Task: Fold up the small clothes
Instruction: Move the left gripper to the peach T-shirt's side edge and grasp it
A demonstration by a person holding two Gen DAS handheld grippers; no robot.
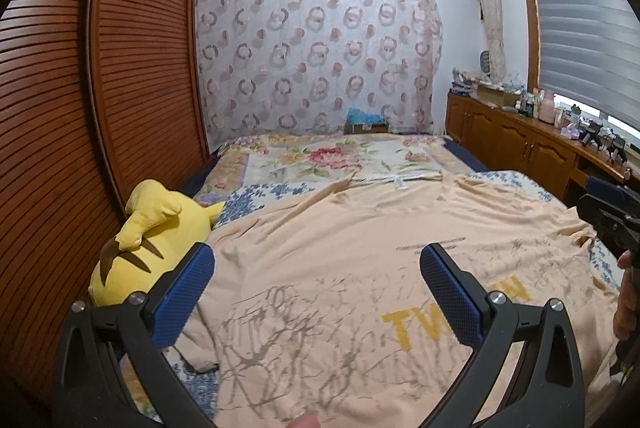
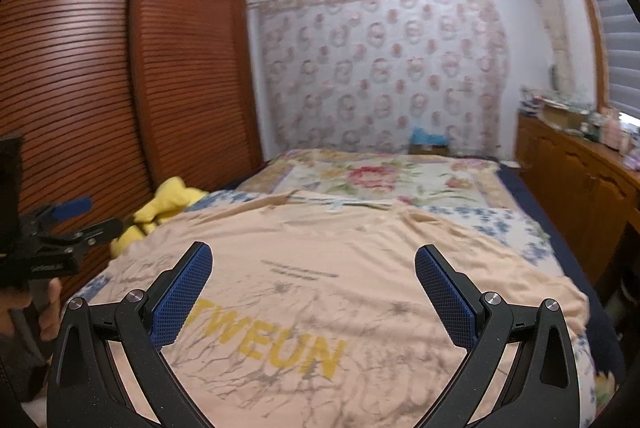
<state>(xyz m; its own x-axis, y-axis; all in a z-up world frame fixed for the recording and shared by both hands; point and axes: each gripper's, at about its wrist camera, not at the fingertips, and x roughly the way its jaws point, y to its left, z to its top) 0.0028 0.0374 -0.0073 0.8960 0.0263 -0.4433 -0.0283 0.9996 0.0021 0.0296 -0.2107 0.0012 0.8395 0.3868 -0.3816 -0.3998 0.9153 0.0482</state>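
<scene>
A peach T-shirt (image 1: 360,268) with yellow letters and a grey branch print lies spread flat on the bed, collar toward the far end; it also shows in the right wrist view (image 2: 328,288). My left gripper (image 1: 316,260) is open and empty, hovering above the shirt's left half. My right gripper (image 2: 314,260) is open and empty above the shirt's middle. The right gripper shows at the right edge of the left wrist view (image 1: 612,216); the left gripper shows at the left edge of the right wrist view (image 2: 68,224).
A yellow plush toy (image 1: 148,240) lies at the bed's left edge beside the wooden louvred wardrobe (image 1: 100,88). A floral quilt (image 1: 328,160) covers the far bed. A wooden cabinet (image 1: 520,144) with clutter runs along the right wall under the window.
</scene>
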